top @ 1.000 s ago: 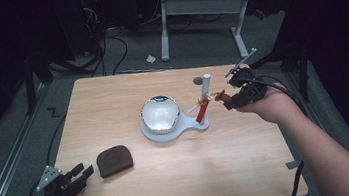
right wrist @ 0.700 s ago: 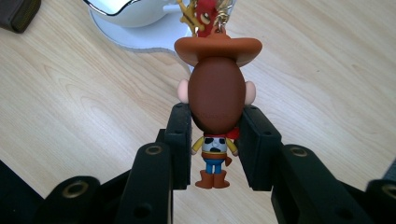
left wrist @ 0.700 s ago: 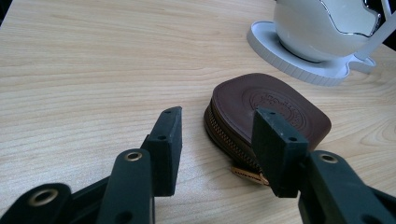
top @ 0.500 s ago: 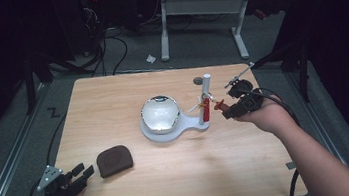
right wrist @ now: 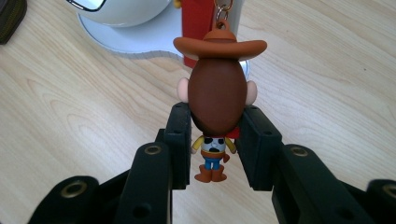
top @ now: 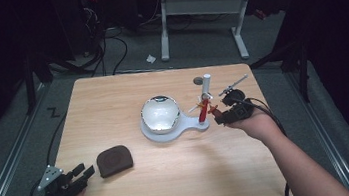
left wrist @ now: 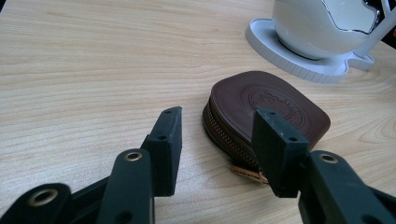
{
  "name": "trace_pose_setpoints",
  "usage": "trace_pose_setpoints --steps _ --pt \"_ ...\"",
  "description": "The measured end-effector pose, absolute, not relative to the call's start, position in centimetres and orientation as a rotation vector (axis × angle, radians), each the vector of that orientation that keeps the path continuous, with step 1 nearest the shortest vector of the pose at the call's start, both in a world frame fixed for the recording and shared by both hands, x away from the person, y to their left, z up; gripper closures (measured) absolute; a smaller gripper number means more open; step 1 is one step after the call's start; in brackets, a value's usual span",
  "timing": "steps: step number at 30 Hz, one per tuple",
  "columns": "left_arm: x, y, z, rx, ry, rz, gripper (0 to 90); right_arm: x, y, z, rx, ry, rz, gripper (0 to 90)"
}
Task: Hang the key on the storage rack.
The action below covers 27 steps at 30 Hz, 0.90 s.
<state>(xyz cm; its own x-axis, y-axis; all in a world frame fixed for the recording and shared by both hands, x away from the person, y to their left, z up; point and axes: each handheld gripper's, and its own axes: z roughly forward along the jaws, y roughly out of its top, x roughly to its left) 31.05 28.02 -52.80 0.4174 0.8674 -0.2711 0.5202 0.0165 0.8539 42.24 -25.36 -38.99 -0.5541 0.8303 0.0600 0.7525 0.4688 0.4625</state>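
The right gripper's [right wrist: 212, 140] black fingers [right wrist: 180, 135] sat closely either side of a small cowboy figurine [right wrist: 215, 100] with a brown hat, hanging by its ring from the white stand [top: 176, 128] on the wooden table [top: 112, 100]; whether the pads pressed it I could not tell. The left gripper [left wrist: 217, 140] stood with its jaws parted and empty, just short of a brown zipped leather pouch [left wrist: 271, 105].

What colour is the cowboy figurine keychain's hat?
Orange-brown hat on the cowboy figurine keychain, clearest in the right gripper view.
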Motion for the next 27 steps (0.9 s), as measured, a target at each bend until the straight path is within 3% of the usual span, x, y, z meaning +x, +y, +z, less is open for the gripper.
trace_pose_setpoints --steps 13,27 --pt "31.1 27.9 -52.8 1.655 1.232 0.422 52.7 41.8 -25.5 -39.6 1.384 2.485 0.663 60.3" --pt "31.5 27.1 -53.0 1.686 1.227 0.413 47.8 36.9 -27.4 -41.0 1.351 2.382 0.729 56.2"
